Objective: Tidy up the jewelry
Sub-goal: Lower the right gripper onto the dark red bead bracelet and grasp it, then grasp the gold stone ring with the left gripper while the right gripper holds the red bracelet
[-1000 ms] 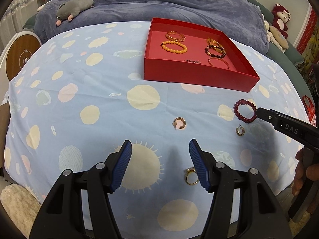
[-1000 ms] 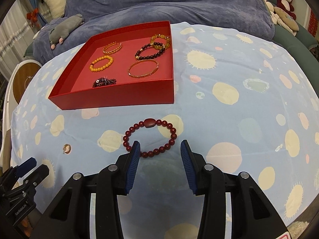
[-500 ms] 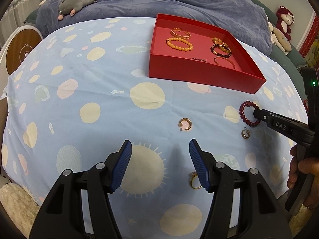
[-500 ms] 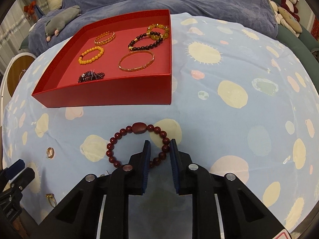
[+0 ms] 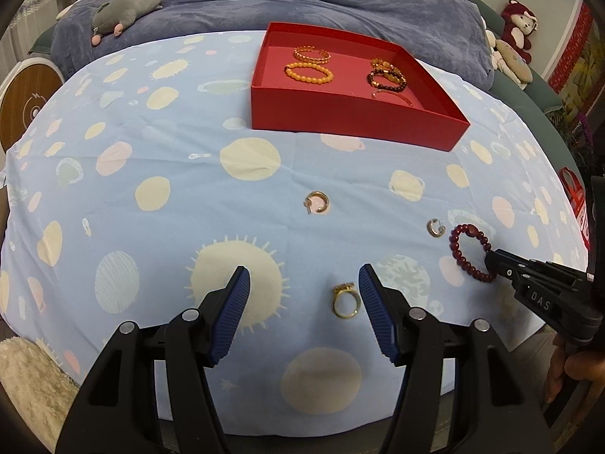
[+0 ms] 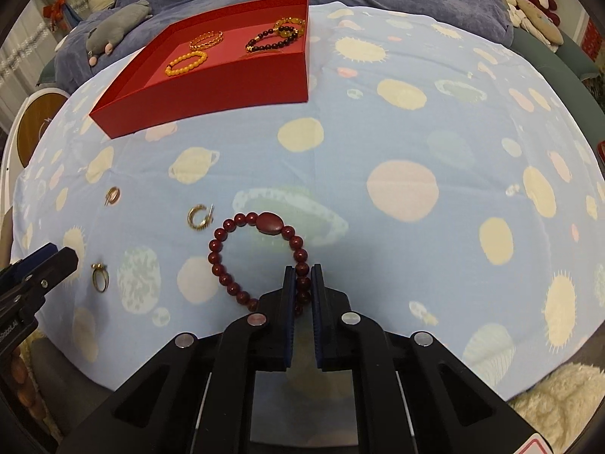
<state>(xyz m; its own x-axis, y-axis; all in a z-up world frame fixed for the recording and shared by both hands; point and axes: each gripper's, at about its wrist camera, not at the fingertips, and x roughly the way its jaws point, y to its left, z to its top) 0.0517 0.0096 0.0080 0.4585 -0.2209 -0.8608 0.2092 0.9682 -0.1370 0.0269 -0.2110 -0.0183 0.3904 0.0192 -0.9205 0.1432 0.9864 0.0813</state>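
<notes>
My right gripper (image 6: pixel 302 270) is shut on a dark red bead bracelet (image 6: pixel 227 232), held just over the cloth; it also shows in the left wrist view (image 5: pixel 459 255). My left gripper (image 5: pixel 304 278) is open and empty above the cloth. A gold ring (image 5: pixel 344 300) lies just inside its right finger. Two hoop earrings (image 5: pixel 317 202) (image 5: pixel 435 227) lie on the cloth. The red box (image 5: pixel 351 113) at the back holds several bracelets.
A blue spotted cloth (image 5: pixel 151 151) covers the table. A blue blanket with a grey plush toy (image 5: pixel 124 5) lies behind it. More plush toys (image 5: pixel 514 41) sit at the far right. A round wooden object (image 5: pixel 22 109) stands at the left edge.
My right gripper closed on the red bracelet, then pulled it back from the box and down toward the front. The left gripper stayed open and shifted a little.
</notes>
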